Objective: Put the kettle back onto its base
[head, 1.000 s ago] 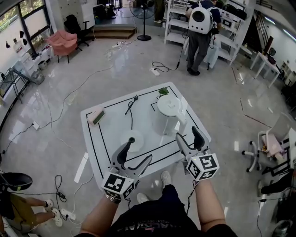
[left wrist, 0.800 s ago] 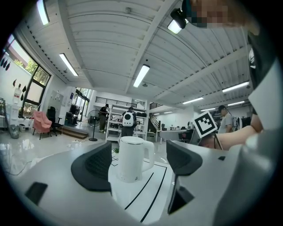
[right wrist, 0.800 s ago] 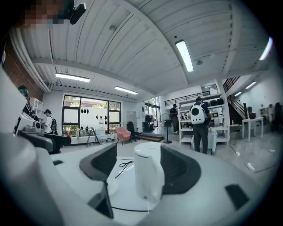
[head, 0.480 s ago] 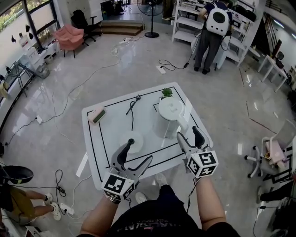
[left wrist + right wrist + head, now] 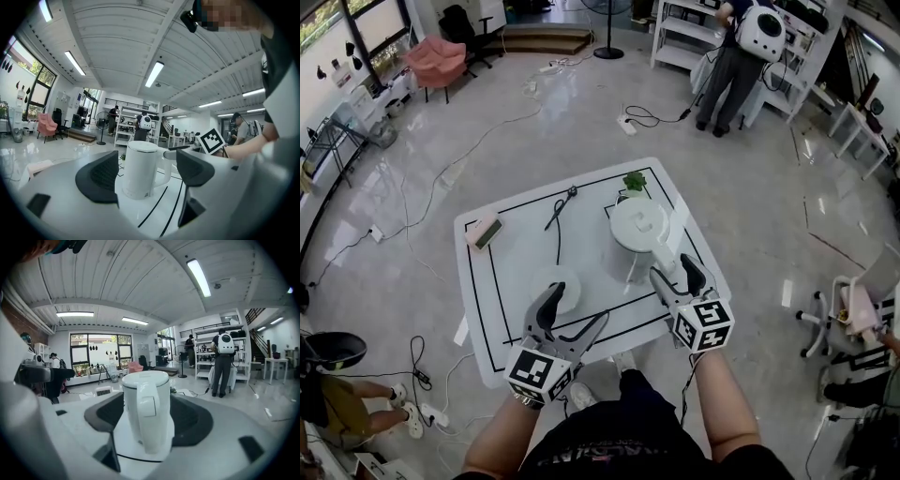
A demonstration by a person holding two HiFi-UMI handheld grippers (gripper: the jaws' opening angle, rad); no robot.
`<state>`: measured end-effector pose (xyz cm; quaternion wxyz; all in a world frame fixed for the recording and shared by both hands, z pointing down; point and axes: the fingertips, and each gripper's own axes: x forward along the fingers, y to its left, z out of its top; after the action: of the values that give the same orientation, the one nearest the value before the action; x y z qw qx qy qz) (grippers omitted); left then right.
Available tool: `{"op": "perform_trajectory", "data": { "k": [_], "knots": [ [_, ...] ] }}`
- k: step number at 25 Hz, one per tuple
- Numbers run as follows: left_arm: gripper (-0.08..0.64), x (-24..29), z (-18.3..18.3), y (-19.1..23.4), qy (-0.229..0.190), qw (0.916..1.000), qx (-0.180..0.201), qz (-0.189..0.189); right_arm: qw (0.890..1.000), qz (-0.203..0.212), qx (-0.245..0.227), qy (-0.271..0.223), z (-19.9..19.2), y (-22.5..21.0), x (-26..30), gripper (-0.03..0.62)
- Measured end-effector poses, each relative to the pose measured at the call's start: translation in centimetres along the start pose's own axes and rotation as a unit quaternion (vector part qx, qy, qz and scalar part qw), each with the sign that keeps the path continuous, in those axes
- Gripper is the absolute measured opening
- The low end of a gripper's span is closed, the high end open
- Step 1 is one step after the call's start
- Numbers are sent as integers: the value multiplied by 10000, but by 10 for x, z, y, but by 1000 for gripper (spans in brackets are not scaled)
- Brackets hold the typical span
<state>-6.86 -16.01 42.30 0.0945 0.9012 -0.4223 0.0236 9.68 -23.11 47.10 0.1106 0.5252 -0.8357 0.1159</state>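
Kettle (image 5: 639, 230) handle faces the right gripper (image 5: 675, 272), whose jaws stand wide apart on either side of it, not gripping it. The left gripper (image 5: 575, 314), at lower centre-left of the head view, is spread too and holds nothing. The white kettle stands upright on the table (image 5: 478, 281), right of centre, apart from its round base (image 5: 555, 288), which lies just beyond the left gripper. A small plant (image 5: 634, 183) sits past the kettle.

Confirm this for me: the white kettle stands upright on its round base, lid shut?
No. The kettle stands upright, lid shut, but on the table, apart from its base, not on it; the head view shows this.
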Motion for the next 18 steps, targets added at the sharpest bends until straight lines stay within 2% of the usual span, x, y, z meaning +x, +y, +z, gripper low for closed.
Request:
{"op": "perform_trajectory", "data": {
  "k": [10, 18],
  "knots": [
    [374, 20, -9, 7, 192, 9998, -27, 70, 9977, 393, 169, 530, -37, -3, 32, 291],
    [374, 21, -12, 13, 258, 9995, -86, 168, 9966, 424, 132, 691, -47, -5, 40, 290]
  ]
}}
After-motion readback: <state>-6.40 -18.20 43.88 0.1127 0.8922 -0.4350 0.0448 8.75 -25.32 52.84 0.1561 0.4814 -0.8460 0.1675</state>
